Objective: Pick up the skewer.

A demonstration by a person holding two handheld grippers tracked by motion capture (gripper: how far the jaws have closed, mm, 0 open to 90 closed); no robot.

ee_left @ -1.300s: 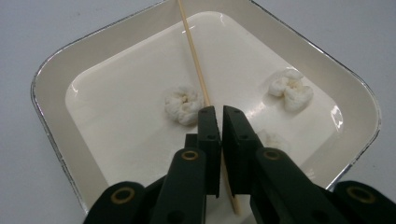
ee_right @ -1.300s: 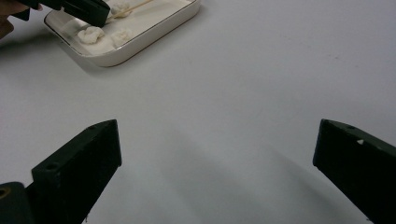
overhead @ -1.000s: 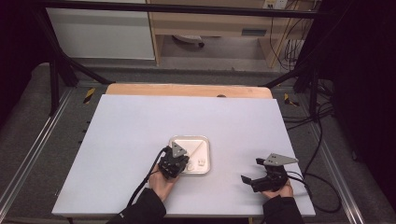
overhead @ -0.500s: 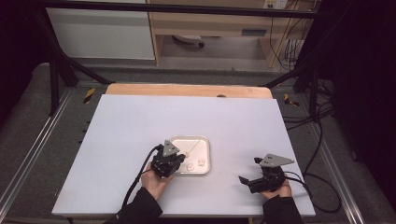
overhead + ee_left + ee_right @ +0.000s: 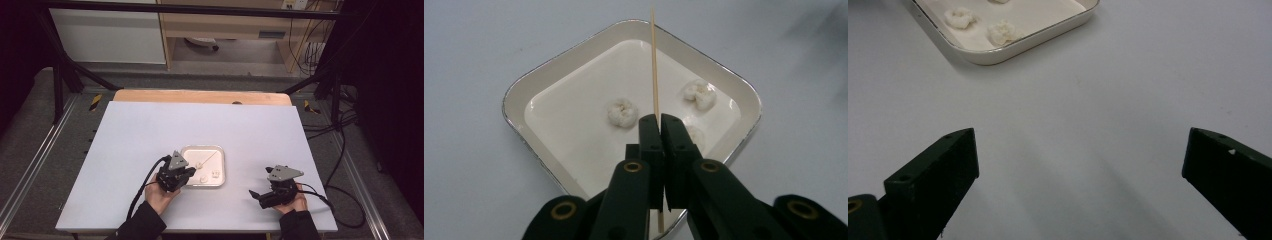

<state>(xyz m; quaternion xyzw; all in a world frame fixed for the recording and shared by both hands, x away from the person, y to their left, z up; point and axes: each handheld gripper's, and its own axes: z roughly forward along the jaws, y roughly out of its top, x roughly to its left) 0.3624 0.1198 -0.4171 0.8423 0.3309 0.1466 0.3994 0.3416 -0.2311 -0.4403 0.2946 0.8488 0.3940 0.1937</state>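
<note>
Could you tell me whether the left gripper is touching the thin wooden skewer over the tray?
Touching. The left gripper view shows the left gripper with its jaws shut on the skewer, which stands out between them above the tray.

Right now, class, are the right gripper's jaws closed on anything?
No, the right gripper has its jaws wide apart over the bare white table.

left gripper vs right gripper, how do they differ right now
The left gripper has its jaws shut on a thin wooden skewer; the right gripper has its jaws wide open with nothing between them. The left gripper sits at the edge of the white tray; the right gripper is off to the side over the bare table. Both are black, two-jawed and hand-held.
</note>
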